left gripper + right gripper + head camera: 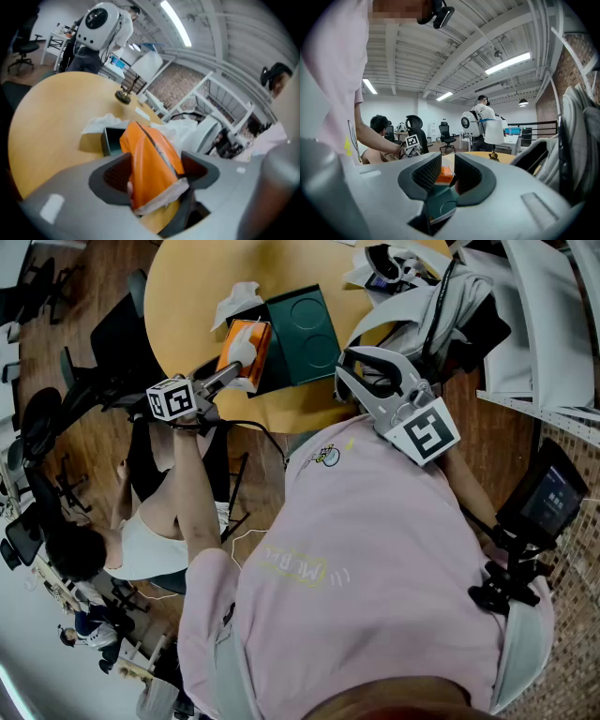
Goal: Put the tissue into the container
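An orange tissue pack with white tissue showing at its end is pinched between the jaws of my left gripper. In the left gripper view the pack stands up between the pads, tilted. It hangs over the near edge of a dark green open container on the round yellow table. The container lies beside its green lid. My right gripper is held up near my chest, away from the table. Its jaws stand a little apart with nothing between them.
A loose white tissue lies on the table behind the container. White clothing and cables are piled at the table's right side. A seated person and chairs are to the left. A small brass object sits farther back on the table.
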A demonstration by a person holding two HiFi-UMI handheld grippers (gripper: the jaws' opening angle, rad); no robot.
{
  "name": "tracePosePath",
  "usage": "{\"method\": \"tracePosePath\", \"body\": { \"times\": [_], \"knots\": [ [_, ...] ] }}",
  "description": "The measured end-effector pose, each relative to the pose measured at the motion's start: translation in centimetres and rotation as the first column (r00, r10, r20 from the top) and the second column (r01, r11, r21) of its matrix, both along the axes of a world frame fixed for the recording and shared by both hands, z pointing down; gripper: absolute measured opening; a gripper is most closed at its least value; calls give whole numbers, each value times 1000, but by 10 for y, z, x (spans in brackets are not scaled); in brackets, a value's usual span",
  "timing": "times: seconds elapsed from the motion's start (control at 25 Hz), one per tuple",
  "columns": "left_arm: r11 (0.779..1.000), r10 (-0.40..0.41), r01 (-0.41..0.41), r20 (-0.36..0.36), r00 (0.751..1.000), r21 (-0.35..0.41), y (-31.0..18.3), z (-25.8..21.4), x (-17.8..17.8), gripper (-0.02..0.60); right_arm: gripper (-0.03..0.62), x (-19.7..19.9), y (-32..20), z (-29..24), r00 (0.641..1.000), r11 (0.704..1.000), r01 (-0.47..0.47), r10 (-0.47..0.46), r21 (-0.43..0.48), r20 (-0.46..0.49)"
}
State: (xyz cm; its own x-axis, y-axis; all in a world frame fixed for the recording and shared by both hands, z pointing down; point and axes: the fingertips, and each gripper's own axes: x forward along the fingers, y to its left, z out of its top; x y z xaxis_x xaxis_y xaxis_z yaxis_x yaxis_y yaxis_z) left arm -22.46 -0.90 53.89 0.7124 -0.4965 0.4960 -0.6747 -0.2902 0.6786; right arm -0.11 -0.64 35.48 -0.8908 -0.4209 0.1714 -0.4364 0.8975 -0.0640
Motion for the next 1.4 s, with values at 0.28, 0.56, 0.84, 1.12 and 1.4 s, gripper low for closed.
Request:
{"method": "tracePosePath", "body": {
  "times": [0.28, 0.56, 0.84, 1.12, 1.4],
  "knots": [
    [863, -315, 315, -66, 947, 396, -107, -138, -110, 436, 87, 0, -2, -2, 1000, 1000, -18, 18, -18, 11],
    [995, -103, 97, 296, 949, 35, -43, 11, -95, 558, 87, -2, -1, -3, 1000, 1000, -11, 11, -6, 18],
    [933, -359, 302, 560, 747, 196, -75, 23, -146, 549, 87, -4, -4, -3, 999, 999, -35, 35, -24, -1],
    [897, -430, 337, 733, 527, 285, -217, 68, -172, 592, 87, 2, -16, 17, 992, 993, -111, 109, -30, -66],
    [898, -300, 426, 860, 412, 109, -257, 135, -216, 592, 86, 4, -21, 30, 968, 976, -195, 176, -97, -177]
  ]
}}
